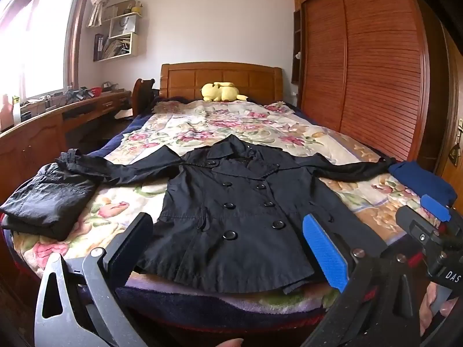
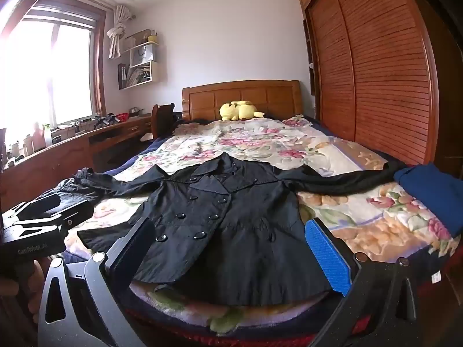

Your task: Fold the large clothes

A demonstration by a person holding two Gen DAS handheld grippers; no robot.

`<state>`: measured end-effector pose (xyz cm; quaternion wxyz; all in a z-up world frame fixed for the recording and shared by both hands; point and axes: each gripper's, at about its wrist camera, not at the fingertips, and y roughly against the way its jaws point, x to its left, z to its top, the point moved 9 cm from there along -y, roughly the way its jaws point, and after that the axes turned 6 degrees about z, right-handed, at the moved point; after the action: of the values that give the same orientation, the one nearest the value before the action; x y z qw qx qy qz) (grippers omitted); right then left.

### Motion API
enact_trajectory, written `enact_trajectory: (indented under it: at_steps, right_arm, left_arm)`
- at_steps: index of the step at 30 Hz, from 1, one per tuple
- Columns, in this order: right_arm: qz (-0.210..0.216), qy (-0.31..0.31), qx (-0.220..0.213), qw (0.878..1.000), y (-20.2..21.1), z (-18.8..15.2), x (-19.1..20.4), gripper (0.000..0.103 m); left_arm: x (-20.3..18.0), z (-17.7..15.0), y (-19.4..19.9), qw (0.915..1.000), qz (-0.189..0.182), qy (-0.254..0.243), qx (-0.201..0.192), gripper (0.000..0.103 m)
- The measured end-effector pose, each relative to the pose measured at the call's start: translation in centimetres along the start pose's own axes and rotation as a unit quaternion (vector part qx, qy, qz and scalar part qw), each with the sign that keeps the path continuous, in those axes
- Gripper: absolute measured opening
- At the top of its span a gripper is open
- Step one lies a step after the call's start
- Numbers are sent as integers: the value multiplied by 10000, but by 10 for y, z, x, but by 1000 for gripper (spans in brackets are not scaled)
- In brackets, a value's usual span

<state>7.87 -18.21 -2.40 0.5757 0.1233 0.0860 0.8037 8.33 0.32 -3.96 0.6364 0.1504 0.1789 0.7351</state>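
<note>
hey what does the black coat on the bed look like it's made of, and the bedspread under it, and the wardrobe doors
Black coat: thin woven fabric, maybe cotton or a nylon blend, with a slight sheen, fine creases and glossy buttons.
Bedspread: soft, matte floral-printed cloth, possibly plush; hard to tell.
Wardrobe doors: reddish-brown wood or veneer, horizontally slatted, with a semi-gloss varnish that catches light.

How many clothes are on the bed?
3: a black coat spread flat in the middle, a folded black garment on the left, and a blue garment on the right. More could be hidden underneath them.
</note>
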Motion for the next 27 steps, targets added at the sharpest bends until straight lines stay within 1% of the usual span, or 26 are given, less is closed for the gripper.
enact_trajectory:
  at_steps: [1, 3, 5, 8, 11, 22, 27]
  right_arm:
    - [-1, 1, -5, 10000, 0, 0, 0, 103]
    - [-15, 14, 4, 10000, 1, 0, 0, 103]
    - [-7, -6, 2, 10000, 1, 0, 0, 103]
    - [-14, -29, -3, 10000, 1, 0, 0, 103]
    - [-26, -42, -9, 10000, 5, 3, 0, 103]
    - [40, -159, -17, 9999, 1, 0, -1, 103]
    - [-1, -142, -34, 9999, 2, 0, -1, 103]
  left_arm:
    - [0, 0, 4, 9999, -11, 18, -132, 103]
    - [0, 0, 7, 9998, -60, 53, -204, 103]
    - [-1, 0, 10, 9998, -32, 25, -212, 103]
    - [0, 7, 10, 9999, -71, 45, -124, 103]
    - [-3, 2, 12, 9998, -63, 2, -169, 103]
    - [-12, 3, 15, 9997, -76, -69, -240, 103]
    - [-10, 3, 16, 9996, -82, -54, -251, 103]
